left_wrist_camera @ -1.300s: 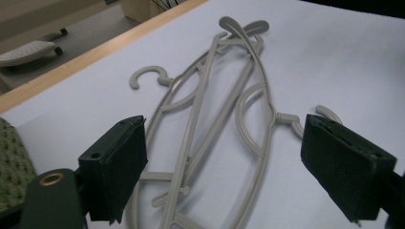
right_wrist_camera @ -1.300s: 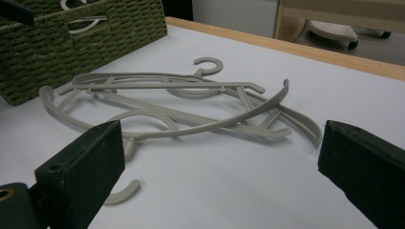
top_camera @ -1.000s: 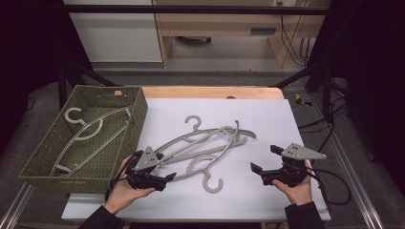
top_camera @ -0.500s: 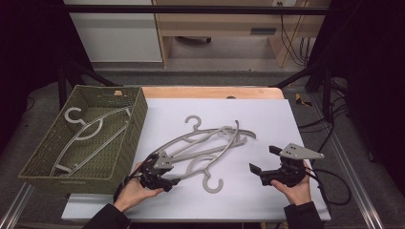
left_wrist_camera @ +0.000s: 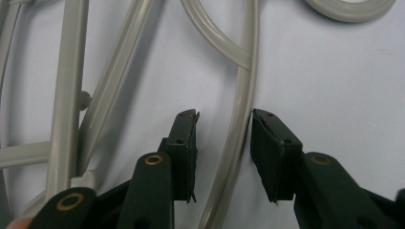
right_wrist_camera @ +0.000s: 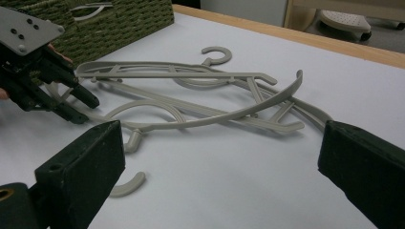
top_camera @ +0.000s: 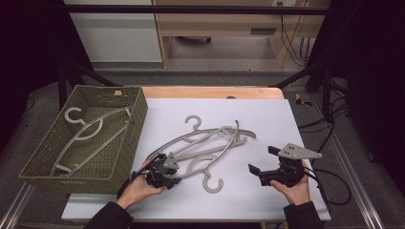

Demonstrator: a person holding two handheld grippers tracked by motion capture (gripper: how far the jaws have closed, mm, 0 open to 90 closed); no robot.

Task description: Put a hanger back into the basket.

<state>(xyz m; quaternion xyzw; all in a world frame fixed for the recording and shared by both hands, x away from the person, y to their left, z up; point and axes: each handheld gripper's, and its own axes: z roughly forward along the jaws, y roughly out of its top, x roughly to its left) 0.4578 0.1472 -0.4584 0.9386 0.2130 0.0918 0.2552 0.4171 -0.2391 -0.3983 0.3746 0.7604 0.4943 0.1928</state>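
Several grey plastic hangers [top_camera: 210, 143] lie tangled on the white table top [top_camera: 296, 119]. My left gripper [top_camera: 175, 174] is at the pile's near left end. In the left gripper view its jaws stand open on either side of one hanger's thin curved arm [left_wrist_camera: 235, 143], my left gripper [left_wrist_camera: 224, 121] low over the table; the arm runs close along the right-hand jaw. My right gripper [top_camera: 262, 160] is held open to the right of the pile with nothing between its jaws. The right gripper view looks across my right gripper [right_wrist_camera: 219, 131] at the hangers [right_wrist_camera: 200, 95] and the left gripper [right_wrist_camera: 71, 107].
A green woven basket [top_camera: 43, 160] stands at the table's left with a grey hanger [top_camera: 90, 131] lying in it. A wooden strip [top_camera: 215, 91] borders the table's far edge. Cables [top_camera: 329, 186] trail off the right side.
My left gripper has moved right, from beside the basket onto the near end of the hanger pile, its jaws now astride a hanger arm. The right gripper has stayed where it was.
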